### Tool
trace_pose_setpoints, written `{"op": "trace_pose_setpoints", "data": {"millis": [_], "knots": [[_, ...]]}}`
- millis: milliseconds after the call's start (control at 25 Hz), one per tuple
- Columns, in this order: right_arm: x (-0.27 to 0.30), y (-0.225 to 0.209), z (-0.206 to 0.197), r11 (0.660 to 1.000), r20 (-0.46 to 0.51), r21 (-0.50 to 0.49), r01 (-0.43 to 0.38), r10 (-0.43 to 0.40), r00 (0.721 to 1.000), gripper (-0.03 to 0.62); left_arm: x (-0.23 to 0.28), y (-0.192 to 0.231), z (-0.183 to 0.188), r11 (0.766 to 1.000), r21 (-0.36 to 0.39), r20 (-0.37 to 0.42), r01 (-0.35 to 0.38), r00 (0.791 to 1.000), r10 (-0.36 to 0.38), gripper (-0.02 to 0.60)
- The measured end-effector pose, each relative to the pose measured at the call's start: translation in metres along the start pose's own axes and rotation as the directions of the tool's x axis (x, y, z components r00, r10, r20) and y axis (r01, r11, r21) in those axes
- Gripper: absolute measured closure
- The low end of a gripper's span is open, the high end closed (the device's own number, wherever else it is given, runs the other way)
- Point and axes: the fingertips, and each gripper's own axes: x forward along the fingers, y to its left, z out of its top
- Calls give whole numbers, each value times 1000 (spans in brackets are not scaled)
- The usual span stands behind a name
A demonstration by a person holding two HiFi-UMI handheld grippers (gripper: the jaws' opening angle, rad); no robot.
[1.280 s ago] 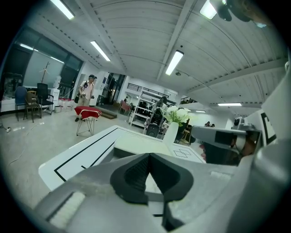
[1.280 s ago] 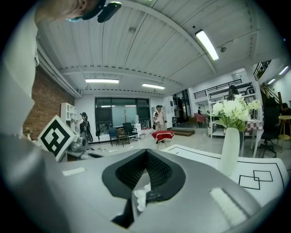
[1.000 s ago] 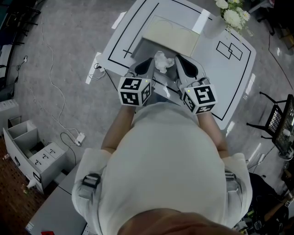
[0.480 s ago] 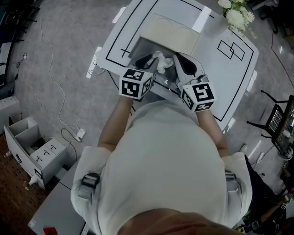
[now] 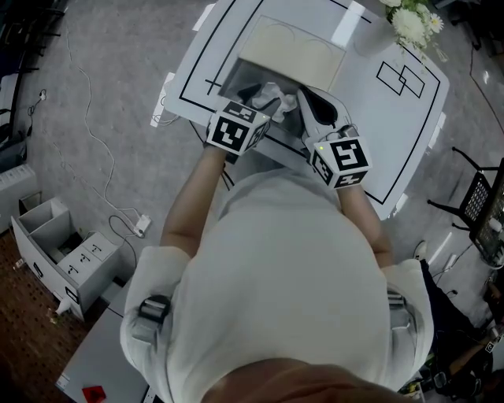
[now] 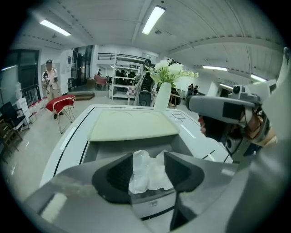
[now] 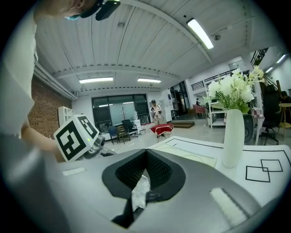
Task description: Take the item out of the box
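Note:
A grey box (image 5: 240,77) stands on the white table (image 5: 394,126) with its cream lid (image 5: 290,55) folded back. A crumpled white wrap (image 6: 146,172) sticks up at the box's near edge. My left gripper (image 5: 253,99) reaches in from the left; its jaws are opening and stand apart on either side of the wrap, which still lies between them. My right gripper (image 7: 145,159) comes in from the right, its jaws closed together on a corner of the same wrap (image 7: 139,195). The inside of the box is mostly hidden by the grippers.
A white vase of flowers (image 5: 409,22) stands at the table's far right corner. Black lines and squares (image 5: 400,79) are marked on the tabletop. On the floor to the left lie cables (image 5: 87,134) and a grey drawer unit (image 5: 59,252).
My left gripper has tilted and pushed a little forward toward the box, and its jaws have parted from the wrap. The right gripper has stayed put, still pinching the wrap.

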Motion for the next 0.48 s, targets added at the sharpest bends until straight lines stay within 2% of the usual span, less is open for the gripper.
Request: {"op": "trace_pose_setpoints", "data": {"millis": [240,480], "knots": [[3,-6,-5,1000,-13,13,9,-8,1000,594,18,1,-6,998,60,-99,31,995,-25,334],[6,-7,-9,1000,-23,20,10,-9,1000,594,34,-1,-2,994,87,-134,60,990,-48,306]]}}
